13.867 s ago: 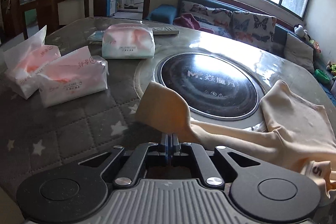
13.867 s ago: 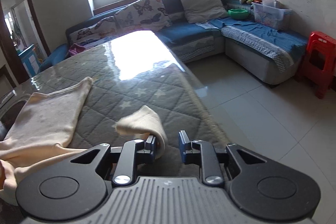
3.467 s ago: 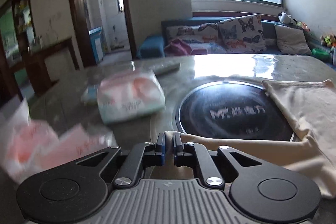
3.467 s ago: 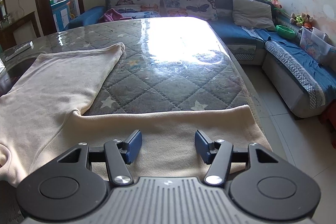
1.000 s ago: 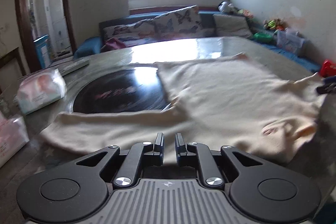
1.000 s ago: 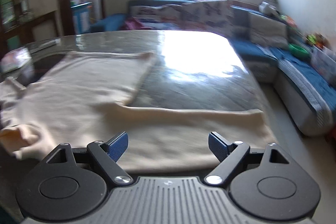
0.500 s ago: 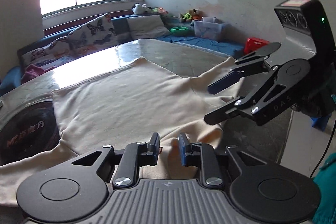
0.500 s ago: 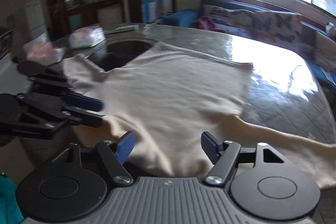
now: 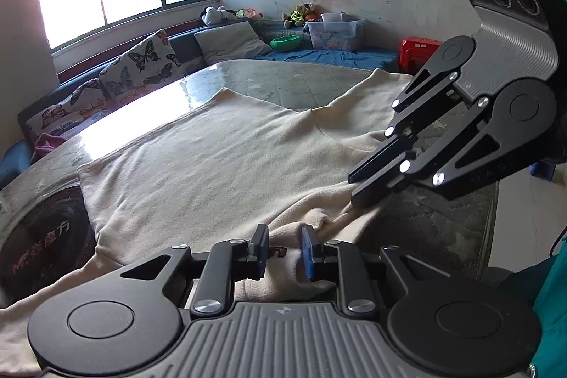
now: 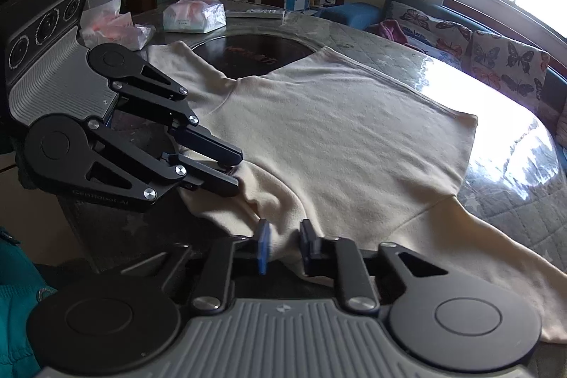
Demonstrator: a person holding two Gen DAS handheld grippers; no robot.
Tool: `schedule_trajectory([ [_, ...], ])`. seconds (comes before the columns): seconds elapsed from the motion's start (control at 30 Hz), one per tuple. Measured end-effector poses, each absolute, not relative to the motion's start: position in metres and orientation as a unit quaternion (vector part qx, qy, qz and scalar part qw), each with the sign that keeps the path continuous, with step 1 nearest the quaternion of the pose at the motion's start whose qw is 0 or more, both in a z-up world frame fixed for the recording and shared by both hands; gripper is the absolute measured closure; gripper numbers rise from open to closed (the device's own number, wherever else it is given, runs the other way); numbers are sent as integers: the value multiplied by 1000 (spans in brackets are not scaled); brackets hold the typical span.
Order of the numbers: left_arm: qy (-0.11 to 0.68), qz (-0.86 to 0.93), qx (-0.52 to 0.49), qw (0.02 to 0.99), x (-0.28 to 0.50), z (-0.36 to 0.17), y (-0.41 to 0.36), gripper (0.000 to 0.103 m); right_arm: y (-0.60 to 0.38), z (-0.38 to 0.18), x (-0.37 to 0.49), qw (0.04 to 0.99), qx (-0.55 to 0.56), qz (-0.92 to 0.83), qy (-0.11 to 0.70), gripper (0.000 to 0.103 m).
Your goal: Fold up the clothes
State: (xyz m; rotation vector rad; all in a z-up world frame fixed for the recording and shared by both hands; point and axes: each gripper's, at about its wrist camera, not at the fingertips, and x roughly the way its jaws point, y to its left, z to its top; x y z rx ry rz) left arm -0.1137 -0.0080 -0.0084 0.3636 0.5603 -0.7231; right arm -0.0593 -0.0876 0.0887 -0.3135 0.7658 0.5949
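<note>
1. Cream shirt point(image 9: 212, 158) spread flat across table point(image 9: 276, 77), neckline at near edge.
2. Left gripper point(image 9: 283, 248) closing, neckline fabric bunched between pads.
3. Right gripper point(image 10: 283, 245) closing, pinching neckline fold alongside.

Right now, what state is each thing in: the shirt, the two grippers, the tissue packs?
Shirt: spread flat on the table, near edge bunched.
Left gripper: jaws closing, shirt fabric pinched between them.
Right gripper: jaws closing, shirt fabric between them.
Tissue packs: lying on the table, one torn open.
</note>
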Motion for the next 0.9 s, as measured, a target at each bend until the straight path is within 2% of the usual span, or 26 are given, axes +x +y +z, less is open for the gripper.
schedule_trajectory([
  [0.03, 268, -348, 169, 882, -113, -7, -7, 97, -89, 90, -60, 875, -148, 283, 365, 94],
  [0.1, 261, -345, 152, 889, -114, -2, -3, 100, -92, 93, -61, 878, -140, 282, 361, 95],
  [0.47, 256, -346, 73, 900, -114, 7, 16, 101, -112, 97, -60, 880, -83, 286, 370, 95],
  [0.57, 252, -348, 66, 901, -111, 10, 15, 101, -108, 102, -62, 885, -94, 286, 355, 86],
  [0.6, 252, -347, 66, 901, -111, 10, 15, 101, -106, 104, -64, 886, -107, 289, 347, 74],
  [0.63, 254, -347, 65, 900, -110, 10, 15, 101, -103, 104, -66, 885, -117, 291, 343, 68],
  [0.67, 255, -347, 63, 900, -109, 9, 15, 101, -100, 103, -68, 884, -130, 294, 340, 68],
  [0.77, 258, -346, 61, 900, -110, 8, 17, 101, -90, 97, -73, 878, -161, 302, 335, 71],
  [0.83, 258, -348, 61, 899, -112, 7, 18, 101, -86, 93, -76, 874, -175, 303, 337, 95],
  [0.9, 261, -349, 67, 897, -114, 6, 18, 101, -86, 92, -77, 873, -176, 303, 340, 97],
])
